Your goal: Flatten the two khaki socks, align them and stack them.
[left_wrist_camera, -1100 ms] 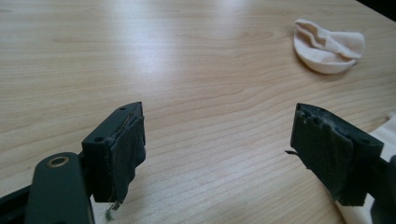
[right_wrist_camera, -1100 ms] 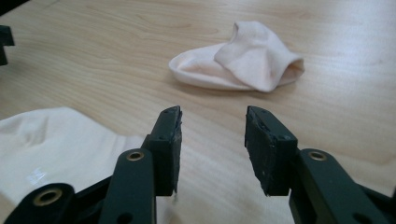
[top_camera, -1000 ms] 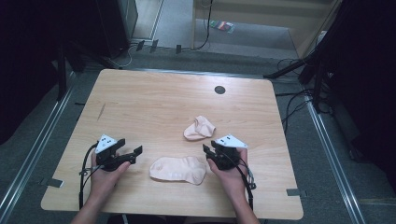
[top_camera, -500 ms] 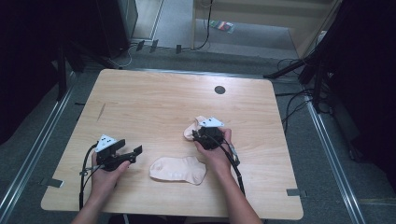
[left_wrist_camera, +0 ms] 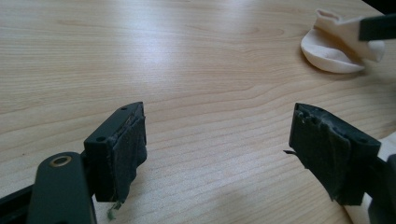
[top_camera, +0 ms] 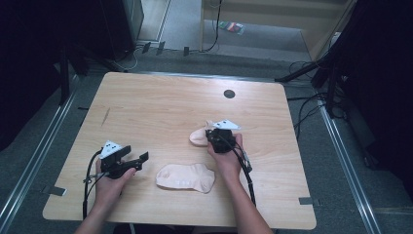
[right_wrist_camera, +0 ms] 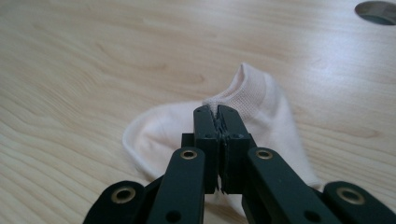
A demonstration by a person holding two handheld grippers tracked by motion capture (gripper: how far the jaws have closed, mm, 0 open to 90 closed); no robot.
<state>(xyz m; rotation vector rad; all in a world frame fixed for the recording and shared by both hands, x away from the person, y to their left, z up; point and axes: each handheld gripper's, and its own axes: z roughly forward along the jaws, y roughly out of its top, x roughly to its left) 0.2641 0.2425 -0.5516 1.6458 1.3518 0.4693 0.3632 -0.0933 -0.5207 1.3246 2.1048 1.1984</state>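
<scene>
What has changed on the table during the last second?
The right gripper moved from beside the near sock forward to the far sock, where its jaws are closed on the fabric. The left gripper stayed open in place; both socks stayed put.

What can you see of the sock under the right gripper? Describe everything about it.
The far sock is a pale cream ankle sock of soft knit, with a ribbed cuff. It lies crumpled on the wooden table, its cuff bunched upward. The right gripper has its jaws shut on the raised fabric by the cuff. In the high view it sits right of centre, apart from the flat sock nearer the person.
</scene>
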